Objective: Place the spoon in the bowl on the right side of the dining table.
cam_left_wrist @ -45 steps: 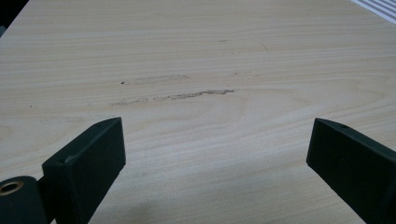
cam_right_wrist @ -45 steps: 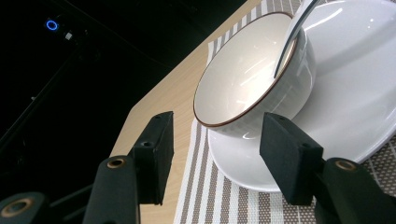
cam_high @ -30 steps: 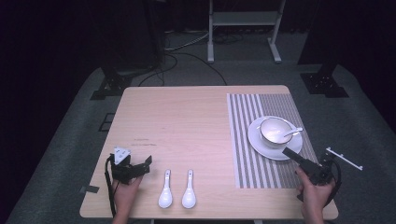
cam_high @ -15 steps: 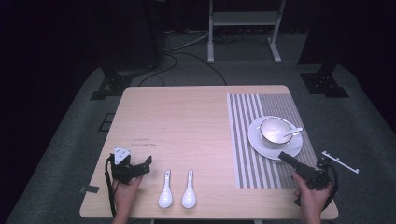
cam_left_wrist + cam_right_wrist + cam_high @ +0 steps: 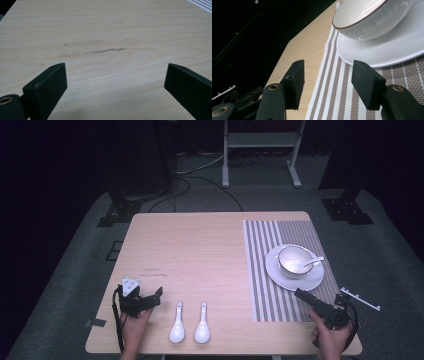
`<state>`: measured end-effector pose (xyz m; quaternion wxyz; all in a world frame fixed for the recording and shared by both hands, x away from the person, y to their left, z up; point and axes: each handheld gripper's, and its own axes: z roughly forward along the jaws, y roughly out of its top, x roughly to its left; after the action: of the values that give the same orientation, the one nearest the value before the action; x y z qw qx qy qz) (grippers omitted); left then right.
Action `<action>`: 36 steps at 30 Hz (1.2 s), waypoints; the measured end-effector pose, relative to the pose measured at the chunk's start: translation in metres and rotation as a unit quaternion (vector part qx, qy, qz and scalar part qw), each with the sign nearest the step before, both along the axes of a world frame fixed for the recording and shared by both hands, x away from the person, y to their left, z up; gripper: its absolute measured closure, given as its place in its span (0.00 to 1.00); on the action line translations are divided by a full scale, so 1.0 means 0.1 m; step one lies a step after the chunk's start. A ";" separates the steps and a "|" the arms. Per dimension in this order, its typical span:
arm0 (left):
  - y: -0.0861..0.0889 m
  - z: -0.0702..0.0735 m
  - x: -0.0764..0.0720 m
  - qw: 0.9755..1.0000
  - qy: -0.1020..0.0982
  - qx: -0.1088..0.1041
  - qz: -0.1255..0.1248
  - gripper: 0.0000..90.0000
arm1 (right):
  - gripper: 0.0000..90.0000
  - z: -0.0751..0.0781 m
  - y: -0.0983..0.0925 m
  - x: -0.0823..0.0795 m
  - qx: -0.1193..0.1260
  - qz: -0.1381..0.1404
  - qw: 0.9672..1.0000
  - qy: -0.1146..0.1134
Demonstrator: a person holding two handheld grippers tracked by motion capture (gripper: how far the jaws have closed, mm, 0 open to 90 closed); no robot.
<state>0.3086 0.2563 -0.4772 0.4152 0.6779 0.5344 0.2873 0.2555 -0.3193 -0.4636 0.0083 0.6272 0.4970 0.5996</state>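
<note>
On the pale wooden bench [image 5: 200,250], a striped mat [image 5: 260,270] covers the right part. On the mat sits a white plate [image 5: 280,276], and on the plate stands a white bowl [image 5: 290,261] with a dark rim; a spoon [image 5: 311,263] rests in the bowl with its handle sticking out to the right.

The right claw [image 5: 301,294] lies low over the near right corner of the mat, held by the right hand [image 5: 327,337], its tips aimed toward the plate and close to the plate's near edge without touching it. In the right gripper view its jaws stand apart with nothing between them, the mat's stripes showing in the gap, and the plate and bowl just beyond the tips.

The left claw [image 5: 156,295] rests near the front left of the bench, held by the left hand [image 5: 134,327]. In the left gripper view its jaws are spread wide over bare wood, gripping nothing.

Two white spoons [image 5: 190,325] lie side by side on the bench just right of the left claw, bowls toward the near edge, well apart from the mat.
</note>
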 end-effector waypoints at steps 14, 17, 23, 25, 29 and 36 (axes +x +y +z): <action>0.00 0.00 0.00 1.000 0.000 0.001 0.000 0.04 | 0.48 -0.08 0.04 -0.13 -0.003 0.011 1.000 0.000; 0.00 0.00 0.00 1.000 0.000 0.000 0.001 0.04 | 0.48 -0.09 0.05 -0.15 -0.001 0.013 1.000 0.000; 0.00 0.00 0.00 1.000 0.000 0.001 0.001 0.04 | 0.48 -0.11 0.09 -0.20 -0.003 0.016 1.000 -0.002; 0.00 0.00 0.00 1.000 0.000 0.001 0.001 0.04 | 0.48 -0.12 0.10 -0.22 -0.004 0.019 1.000 -0.002; 0.00 0.00 0.00 1.000 0.001 0.001 0.001 0.04 | 0.48 -0.14 0.12 -0.26 -0.004 0.024 1.000 -0.004; 0.00 0.00 0.00 1.000 0.001 0.002 0.001 0.04 | 0.48 -0.14 0.15 -0.34 -0.008 0.030 0.999 -0.011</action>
<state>0.3087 0.2560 -0.4772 0.4129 0.6786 0.5349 0.2880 0.2214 -0.3043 -0.4781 0.0001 0.6053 0.5204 0.6024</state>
